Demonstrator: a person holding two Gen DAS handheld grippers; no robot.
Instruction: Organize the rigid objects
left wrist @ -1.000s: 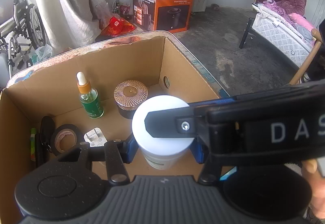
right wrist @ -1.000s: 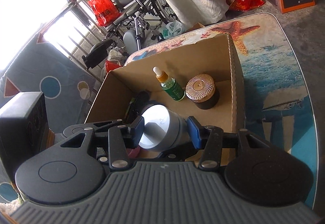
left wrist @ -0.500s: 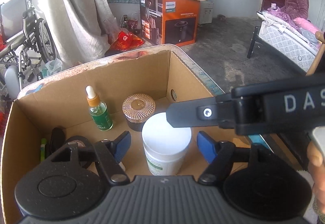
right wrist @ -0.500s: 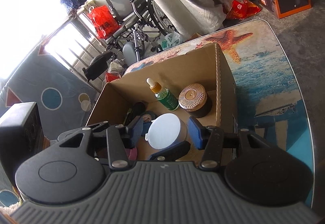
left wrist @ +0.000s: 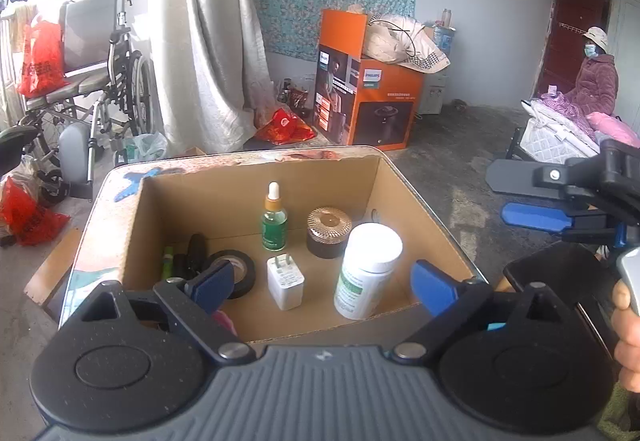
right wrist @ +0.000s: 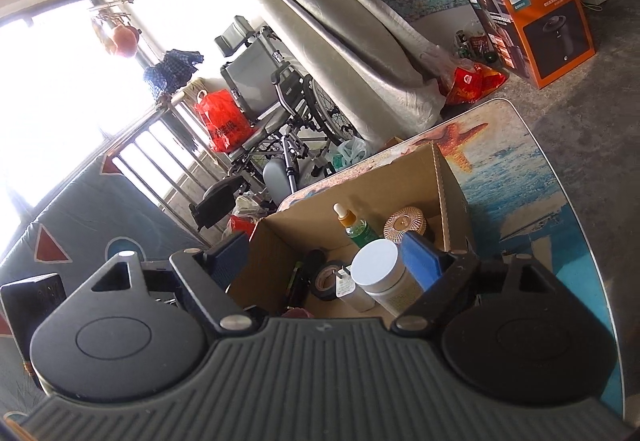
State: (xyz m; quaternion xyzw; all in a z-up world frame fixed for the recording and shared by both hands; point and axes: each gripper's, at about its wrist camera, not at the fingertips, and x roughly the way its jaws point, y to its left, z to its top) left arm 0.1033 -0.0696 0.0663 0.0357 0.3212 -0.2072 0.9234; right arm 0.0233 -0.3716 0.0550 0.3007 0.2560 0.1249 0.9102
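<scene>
An open cardboard box (left wrist: 404, 201) sits on a table (right wrist: 532, 177) printed with a sea scene and a starfish; all positions below are given relative to this box. Inside it, toward the near right corner, stands a white-lidded bottle (left wrist: 368, 269) with a green and white label, upright on the box floor and touched by neither tool. Just behind the bottle is a dark jar with a ribbed copper-coloured lid (left wrist: 329, 231), and left of that jar, near the back wall, an upright green dropper bottle (left wrist: 274, 219). A white plug adapter (left wrist: 285, 281) stands near the middle of the floor, with a roll of black tape (left wrist: 236, 273) lying to its left. Against the left wall lie several dark and green items too crowded to identify. The left gripper (left wrist: 322, 285) hovers above the near edge of the box; its jaws have just been opening, stand wide apart and hold nothing. The right gripper (right wrist: 324, 261) is also over the near side, released; its jaws have likewise just been opening, with the bottle seen between the fingers but not pressed by the pads. In the left wrist view this tool appears outside the right wall.
</scene>
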